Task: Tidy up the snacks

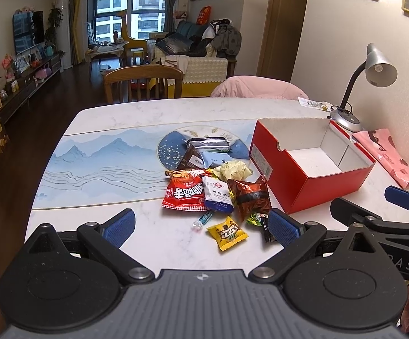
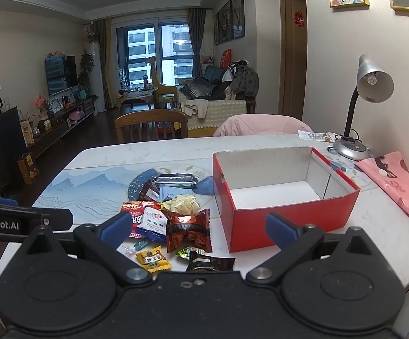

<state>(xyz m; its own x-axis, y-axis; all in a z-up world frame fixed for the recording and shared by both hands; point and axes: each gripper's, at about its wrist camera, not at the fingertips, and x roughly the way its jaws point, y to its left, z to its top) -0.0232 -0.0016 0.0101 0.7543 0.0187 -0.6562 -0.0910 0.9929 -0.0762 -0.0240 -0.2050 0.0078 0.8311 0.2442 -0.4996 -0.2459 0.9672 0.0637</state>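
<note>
Red box (image 2: 286, 220) beside snack pile (image 2: 173, 220), both tools spread, empty.

A heap of wrapped snacks (image 1: 212, 189) lies on the table, left of the red box (image 1: 311, 166), which stands upright and open-topped, white inside. A yellow packet (image 1: 227, 233) lies nearest.

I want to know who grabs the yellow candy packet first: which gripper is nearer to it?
Left, though only narrowly. The left gripper frames the yellow candy packet between its open fingers; the right gripper sits slightly farther right, toward the red box.
</note>
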